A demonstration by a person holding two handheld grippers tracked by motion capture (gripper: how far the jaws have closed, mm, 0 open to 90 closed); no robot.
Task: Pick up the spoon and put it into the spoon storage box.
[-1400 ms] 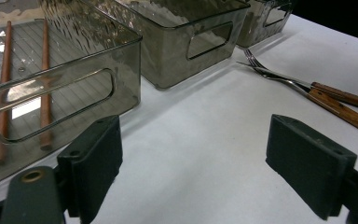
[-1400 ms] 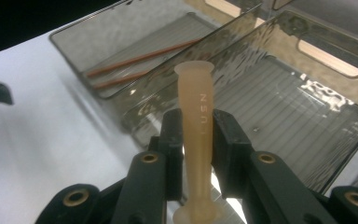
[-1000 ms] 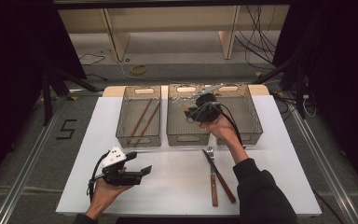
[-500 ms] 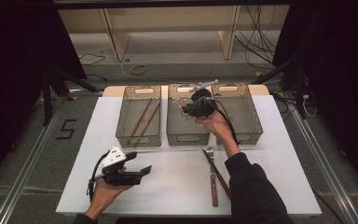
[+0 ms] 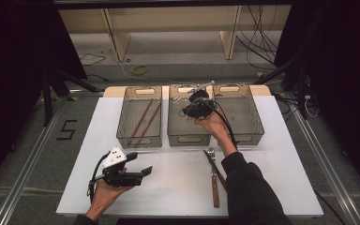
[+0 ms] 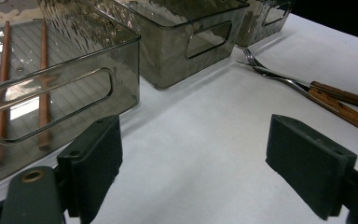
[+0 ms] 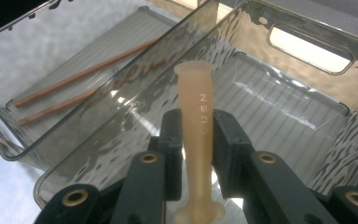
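Observation:
My right gripper (image 5: 188, 109) hangs over the middle clear bin (image 5: 188, 139), shut on a tan handle-like piece (image 7: 196, 93) with raised letters. The piece stands upright between the pads (image 7: 171, 135) in the right gripper view, above that bin's ribbed floor. My left gripper (image 5: 138, 165) rests low near the table's front left, jaws wide open with nothing between them (image 6: 200, 154). Two brown chopsticks (image 5: 145, 117) lie in the left bin (image 5: 139, 140). A fork and another utensil with wooden handles (image 5: 213, 166) lie on the white table in front of the middle bin.
A third clear bin (image 5: 253, 131) stands to the right of the middle one, its contents hard to make out. The white tabletop (image 5: 272, 173) spreads in front of the bins. Cables and shelf legs sit on the floor beyond the table.
My right gripper has shifted slightly left and down over the middle bin, still gripping the tan piece. The left gripper has stayed where it was.

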